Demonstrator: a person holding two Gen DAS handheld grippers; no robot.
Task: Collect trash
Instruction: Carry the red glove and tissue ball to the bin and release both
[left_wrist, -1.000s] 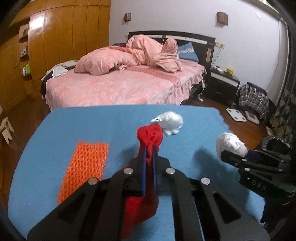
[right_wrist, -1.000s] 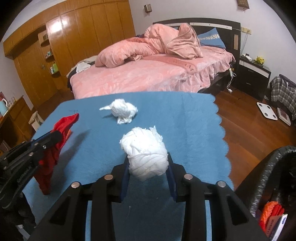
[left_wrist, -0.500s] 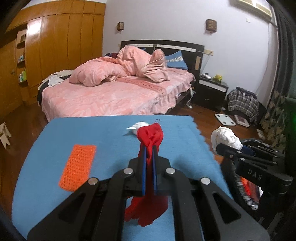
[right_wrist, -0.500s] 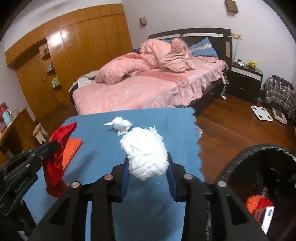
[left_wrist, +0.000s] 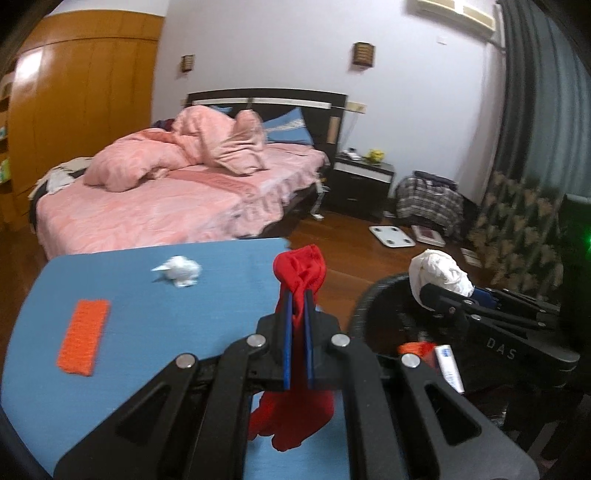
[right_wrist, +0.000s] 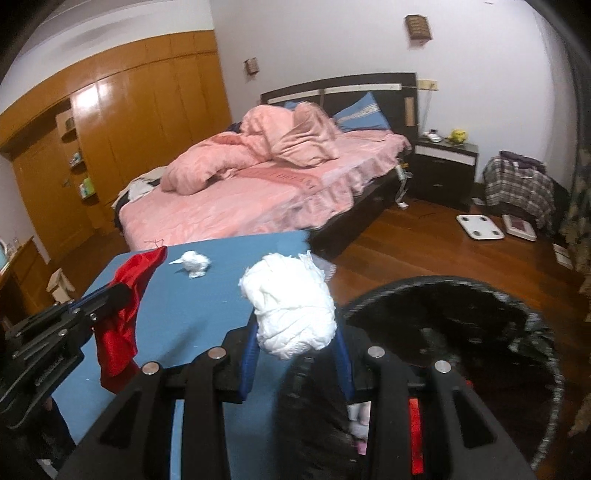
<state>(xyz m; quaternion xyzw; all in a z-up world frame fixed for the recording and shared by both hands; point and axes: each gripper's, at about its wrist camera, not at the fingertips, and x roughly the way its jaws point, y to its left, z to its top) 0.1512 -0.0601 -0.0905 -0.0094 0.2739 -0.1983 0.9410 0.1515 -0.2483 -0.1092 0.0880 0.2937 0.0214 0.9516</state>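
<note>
My left gripper (left_wrist: 298, 295) is shut on a red cloth scrap (left_wrist: 301, 269) that hangs down past its fingers, over the right edge of the blue table (left_wrist: 147, 306). My right gripper (right_wrist: 295, 325) is shut on a white crumpled paper wad (right_wrist: 291, 306), held over the rim of the black trash bin (right_wrist: 454, 288). That bin (left_wrist: 373, 299) lies right of the table, with red and white trash inside. A second white paper wad (left_wrist: 179, 270) and an orange mesh piece (left_wrist: 84, 341) lie on the table. From the right wrist view the left gripper (right_wrist: 114, 291) and red cloth (right_wrist: 125, 302) show at left.
A bed with pink bedding (left_wrist: 177, 195) stands beyond the table. A dark nightstand (left_wrist: 364, 184), a white scale (left_wrist: 392, 236) and a plaid bag (left_wrist: 430, 203) sit on the wooden floor at right. A wooden wardrobe (right_wrist: 110, 129) lines the left wall.
Both grippers have swung right and risen, carrying the red cloth and the white wad from over the table to its right edge and the bin. The bin now fills more of both views.
</note>
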